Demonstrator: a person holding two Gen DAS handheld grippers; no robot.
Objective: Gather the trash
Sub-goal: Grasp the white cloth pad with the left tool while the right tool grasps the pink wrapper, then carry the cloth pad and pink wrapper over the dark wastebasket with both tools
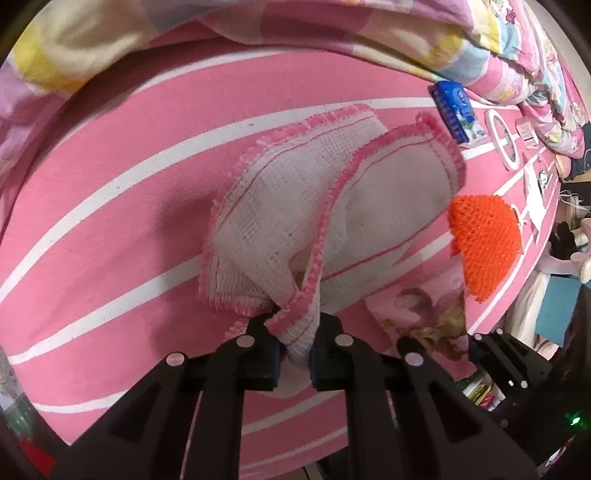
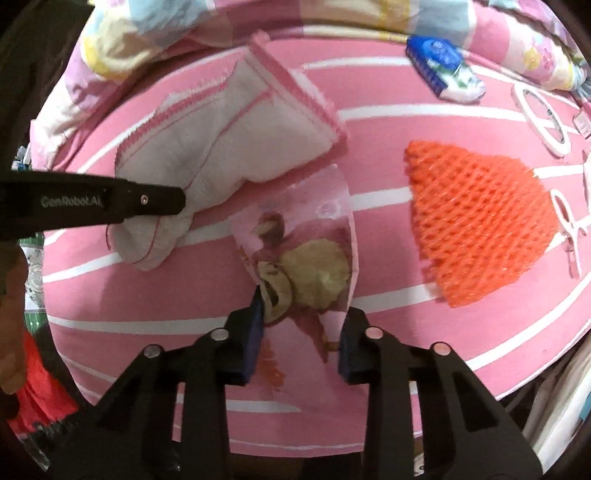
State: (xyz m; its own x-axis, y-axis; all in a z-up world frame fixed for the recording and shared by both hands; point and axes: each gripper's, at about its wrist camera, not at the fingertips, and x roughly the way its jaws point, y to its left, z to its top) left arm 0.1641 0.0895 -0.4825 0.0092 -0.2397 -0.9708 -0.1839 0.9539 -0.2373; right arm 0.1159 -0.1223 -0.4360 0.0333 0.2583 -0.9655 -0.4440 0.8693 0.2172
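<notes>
A white cloth with pink stitched edging (image 1: 280, 206) lies crumpled on the pink striped bed sheet (image 1: 110, 206). My left gripper (image 1: 294, 325) is shut on its near corner, bunching the fabric between the pads. In the right wrist view the same cloth (image 2: 236, 140) sits at upper left, with the left gripper's black finger (image 2: 147, 201) reaching onto it from the left. My right gripper (image 2: 301, 332) is shut on a clear plastic wrapper (image 2: 306, 258) with brown crumpled scraps inside; both pads press its sides. An orange foam net (image 2: 476, 221) lies to the right, untouched.
A blue and white tissue pack (image 2: 439, 59) and a white ring-shaped object (image 2: 543, 122) lie farther back on the sheet. A patchwork quilt (image 1: 332, 22) is heaped along the far side. The bed's edge drops off at the right, with floor clutter beyond.
</notes>
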